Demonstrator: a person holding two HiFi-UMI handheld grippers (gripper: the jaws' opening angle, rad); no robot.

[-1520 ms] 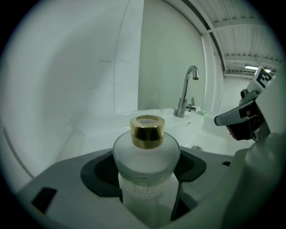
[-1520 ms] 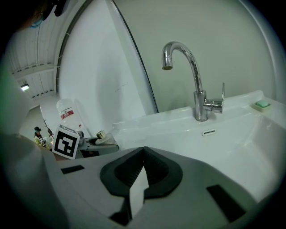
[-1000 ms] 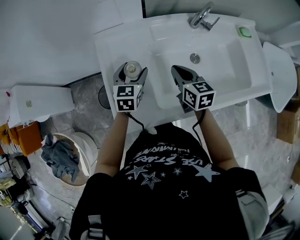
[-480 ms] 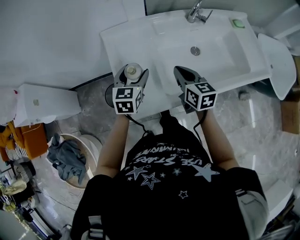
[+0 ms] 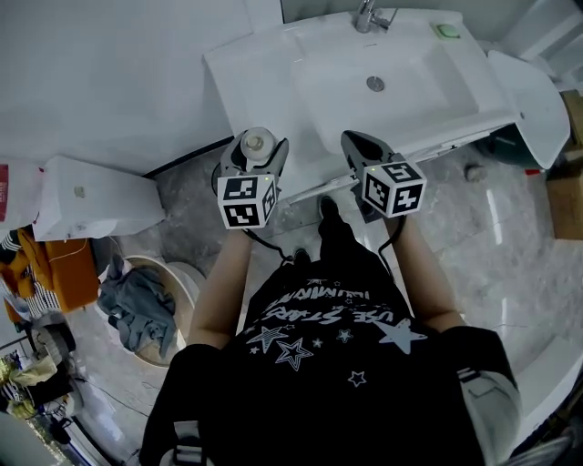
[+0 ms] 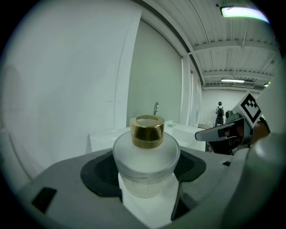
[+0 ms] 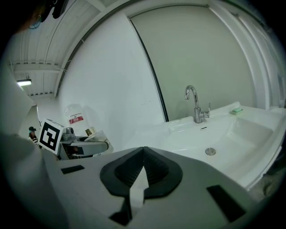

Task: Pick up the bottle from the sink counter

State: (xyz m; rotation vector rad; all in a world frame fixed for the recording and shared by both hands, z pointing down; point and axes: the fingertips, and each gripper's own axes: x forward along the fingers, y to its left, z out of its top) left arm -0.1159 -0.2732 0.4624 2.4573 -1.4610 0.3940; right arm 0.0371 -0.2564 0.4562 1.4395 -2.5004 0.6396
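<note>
A frosted glass bottle [image 6: 146,161] with a gold cap [image 6: 147,131] stands upright between the jaws of my left gripper [image 6: 147,179], which is shut on it. In the head view the bottle [image 5: 256,146] is held off the white sink counter [image 5: 264,82], in front of its near left corner, with my left gripper [image 5: 254,157] around it. My right gripper [image 5: 363,150] hangs in front of the counter's front edge, shut and holding nothing. In the right gripper view its jaws [image 7: 142,174] meet with no gap.
The basin [image 5: 383,82] has a drain [image 5: 375,84] and a chrome tap [image 5: 366,16]; a green soap [image 5: 446,30] lies at the back right. A white toilet cistern [image 5: 91,196] and a bin with grey cloth [image 5: 137,305] stand at left. Grey tiled floor lies below.
Both grippers have drawn back from the counter toward the person. The bottle has come away with the left gripper, from over the counter's left part to in front of its edge.
</note>
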